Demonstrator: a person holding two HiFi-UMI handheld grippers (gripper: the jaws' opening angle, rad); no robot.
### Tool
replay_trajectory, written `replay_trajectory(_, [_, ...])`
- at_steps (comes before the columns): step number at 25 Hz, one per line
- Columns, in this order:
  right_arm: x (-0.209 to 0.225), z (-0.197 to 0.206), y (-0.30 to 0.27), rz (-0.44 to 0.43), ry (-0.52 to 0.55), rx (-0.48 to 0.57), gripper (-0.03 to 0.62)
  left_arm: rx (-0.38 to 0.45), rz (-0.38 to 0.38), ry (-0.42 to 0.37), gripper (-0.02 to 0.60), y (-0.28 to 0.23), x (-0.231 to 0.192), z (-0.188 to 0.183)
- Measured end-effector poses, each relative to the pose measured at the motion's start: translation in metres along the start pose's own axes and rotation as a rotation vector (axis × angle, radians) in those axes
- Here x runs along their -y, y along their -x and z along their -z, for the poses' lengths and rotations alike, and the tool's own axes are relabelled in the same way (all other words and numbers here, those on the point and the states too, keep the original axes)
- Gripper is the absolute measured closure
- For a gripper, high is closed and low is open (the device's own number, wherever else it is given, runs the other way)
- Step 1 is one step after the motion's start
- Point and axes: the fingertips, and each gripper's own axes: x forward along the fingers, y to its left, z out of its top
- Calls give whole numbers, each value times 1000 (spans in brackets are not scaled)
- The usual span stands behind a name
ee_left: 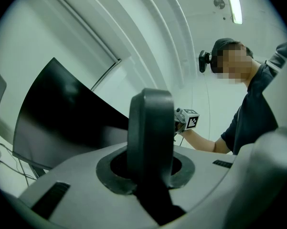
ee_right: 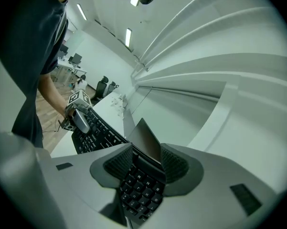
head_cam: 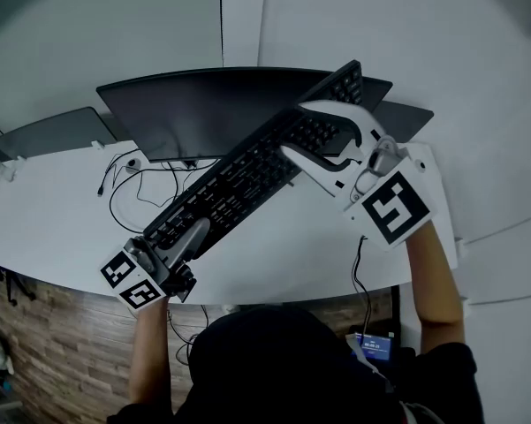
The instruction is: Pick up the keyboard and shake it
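1. Black keyboard [head_cam: 247, 170] is up off the white desk [head_cam: 53, 210], held on a slant. Its right end rides high in front of the monitor [head_cam: 194, 113], and its left end hangs low near the desk's front edge.
2. My left claw [head_cam: 194, 234] is clamped on the low left end. In the left gripper view the board stands edge-on between the jaws, and both pads press against it.
3. My right claw [head_cam: 296, 131] is closed across the high right end. In the right gripper view the ribbed pads sit on either side of the keys with no gap showing.
4. Both claws are gripping, one at each end. The board spans between them and nothing else bears it, as far as I can see.
5. Cables [head_cam: 137, 184] lie loose on the desk under the board. I cannot tell whether one of them runs to the keyboard.
6. Progress: the pick-up part reads as done, since the board is clear of the desk and in both grips.
7. The shake is unsettled. The steep tilt would fit one swing of a shake, or a raised hold on either side of one. The edges look sharp, so one moment gives no verdict.
8. Risk, as I judge it: a long, thin board is gripped only at its ends, so a hard swing could twist it in the pads.
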Motion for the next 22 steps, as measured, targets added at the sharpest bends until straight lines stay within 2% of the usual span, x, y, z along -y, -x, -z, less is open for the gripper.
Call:
replay_trajectory(6, [-19,5,-5,-107,27,-69,419,-45,23,-24,486,0,6,4])
replay_trajectory(11, [-31,13,4,-132,33,-97,419,-85,39,-51,486,-4,21,14])
replay_trajectory(14, [-43,14,7,-176,43,-110,419,-110,47,-67,486,-4,29,21])
replay_trajectory(22, [-69,34,-8,-329,28,-174,419,-197,66,-102,486,-2,16,36])
